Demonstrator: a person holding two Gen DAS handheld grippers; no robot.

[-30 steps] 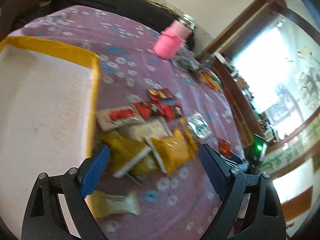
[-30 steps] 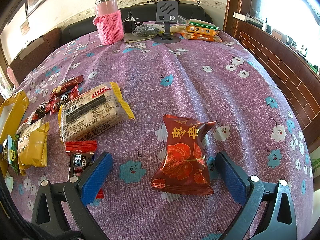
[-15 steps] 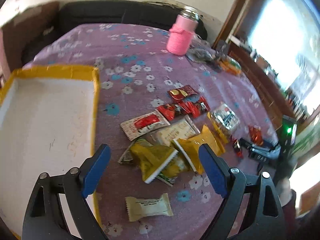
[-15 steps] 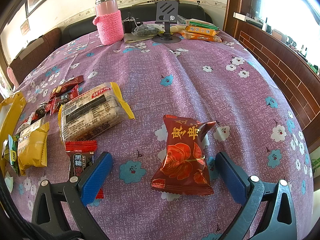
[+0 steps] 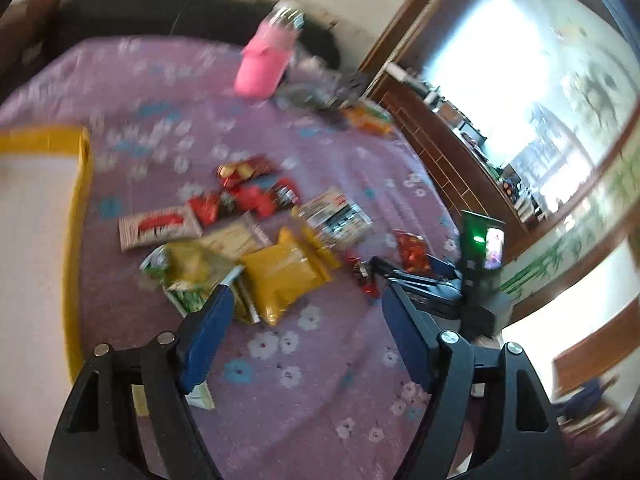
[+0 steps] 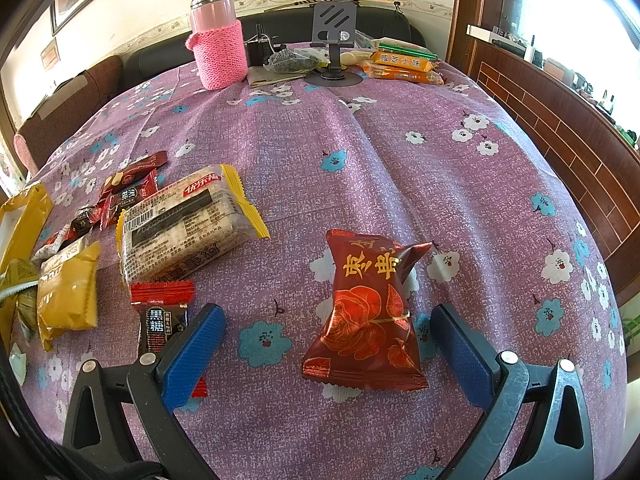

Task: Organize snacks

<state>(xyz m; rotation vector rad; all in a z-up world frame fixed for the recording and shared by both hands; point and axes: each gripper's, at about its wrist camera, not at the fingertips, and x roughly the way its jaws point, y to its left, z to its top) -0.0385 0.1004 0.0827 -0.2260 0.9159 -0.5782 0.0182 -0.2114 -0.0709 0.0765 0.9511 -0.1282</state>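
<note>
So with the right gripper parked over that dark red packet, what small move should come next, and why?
Probably lower the right gripper and close on the dark red packet. Its jaws stand open on either side of the packet without touching it, and the packet lies alone on the purple tablecloth, clear of the other snacks.

Both wrist views – angled down, same snacks (image 5: pixel 280 276)

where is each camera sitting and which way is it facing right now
Left wrist: on the left hand-held gripper, angled down across the snack pile toward the tray; its jaws, just closing, are empty.
Right wrist: on the right hand-held gripper, angled down at the red packet; open jaws show.
Shared: pink bottle, red packet, snack pile.
</note>
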